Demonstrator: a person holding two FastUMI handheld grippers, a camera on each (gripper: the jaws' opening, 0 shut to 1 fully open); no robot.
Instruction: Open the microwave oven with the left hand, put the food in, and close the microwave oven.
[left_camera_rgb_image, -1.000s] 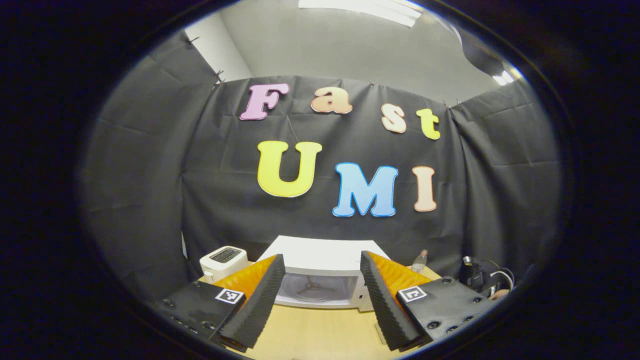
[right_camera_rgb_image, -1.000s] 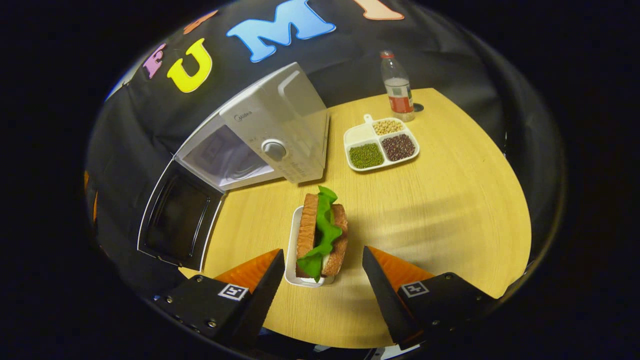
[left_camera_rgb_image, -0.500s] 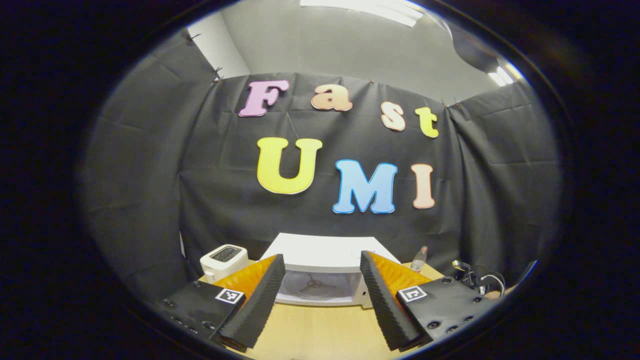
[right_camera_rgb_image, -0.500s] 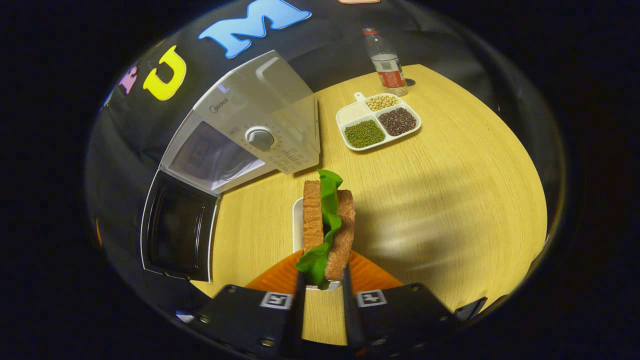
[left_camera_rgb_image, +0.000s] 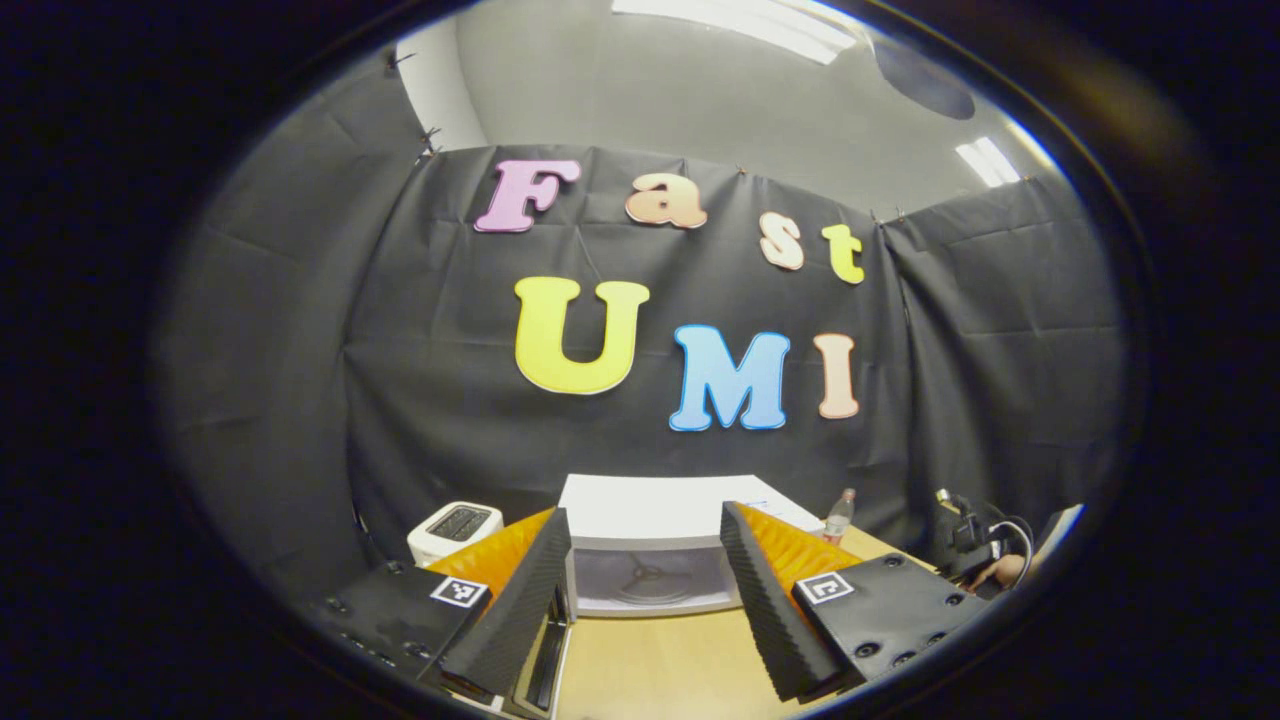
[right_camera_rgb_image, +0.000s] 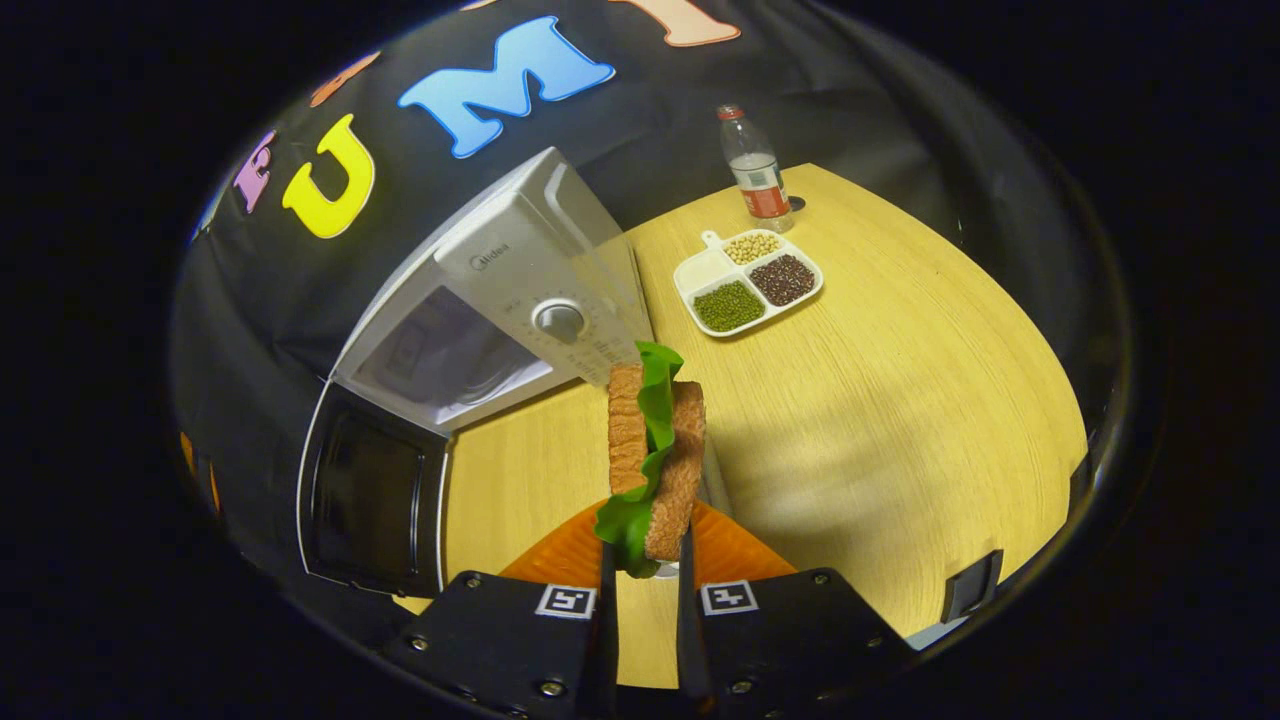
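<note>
Sandwich pinched and lifted, oven door standing open

Left gripper view: the left tool (left_camera_rgb_image: 645, 575) hangs wide open and empty, looking at the white box-shaped microwave oven (left_camera_rgb_image: 655, 520) at 6 o'clock; a white toaster (left_camera_rgb_image: 455, 527) sits at 8 o'clock on the pale wooden bench (left_camera_rgb_image: 650, 665).

Right gripper view: the right tool (right_camera_rgb_image: 645, 590) is squeezed nearly shut on the brown-bread sandwich with a green lettuce leaf (right_camera_rgb_image: 652, 455), held on edge above the bench; the oven is at 10 o'clock, its dark-windowed door (right_camera_rgb_image: 375, 500) swung out at 8. I'd worry the grip is low, so the sandwich could tip, shed lettuce, or clip the door frame. A grey brand mark shows above the dial, too small to read; a clear plastic bottle (right_camera_rgb_image: 752, 170) has a red label, illegible.
</note>
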